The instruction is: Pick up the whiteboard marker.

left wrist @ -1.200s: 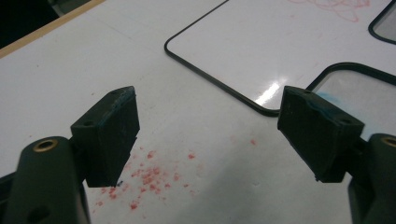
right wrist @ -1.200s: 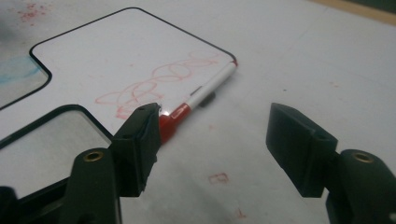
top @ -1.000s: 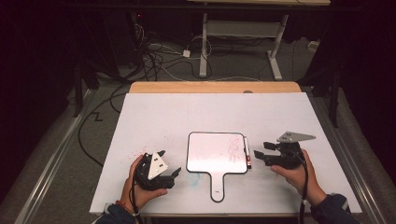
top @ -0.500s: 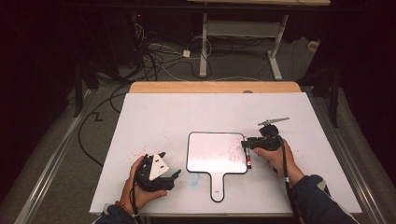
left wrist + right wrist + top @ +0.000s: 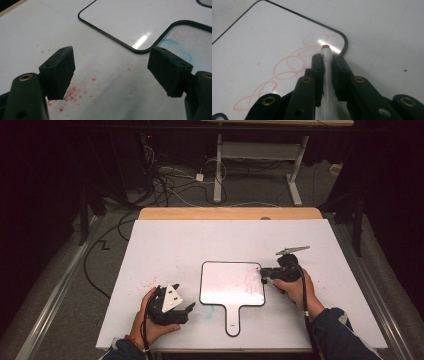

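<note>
The right gripper point(image 5: 327, 62) has its jaws clamped on a white marker point(image 5: 327, 82) with a red tip, having just closed on it; the barrel runs lengthwise between the two pads and the tip pokes out past them. In the high view this gripper point(image 5: 263, 274) sits at the right edge of the small whiteboard point(image 5: 225, 287), a black-rimmed paddle board with a short handle toward the person, lying flat near the middle of the white table point(image 5: 165, 245). The marker tip is at the board's rounded corner, over the rim; whether it touches the surface cannot be told. Looped red scribbles point(image 5: 287, 70) cover the board beside the tip. The left gripper point(image 5: 112, 70) rests apart from the board on its left, jaws wide open with nothing between them (pads smeared faintly blue). Red ink specks point(image 5: 72, 92) dot the table under it, and the board's corner lies just ahead.
</note>
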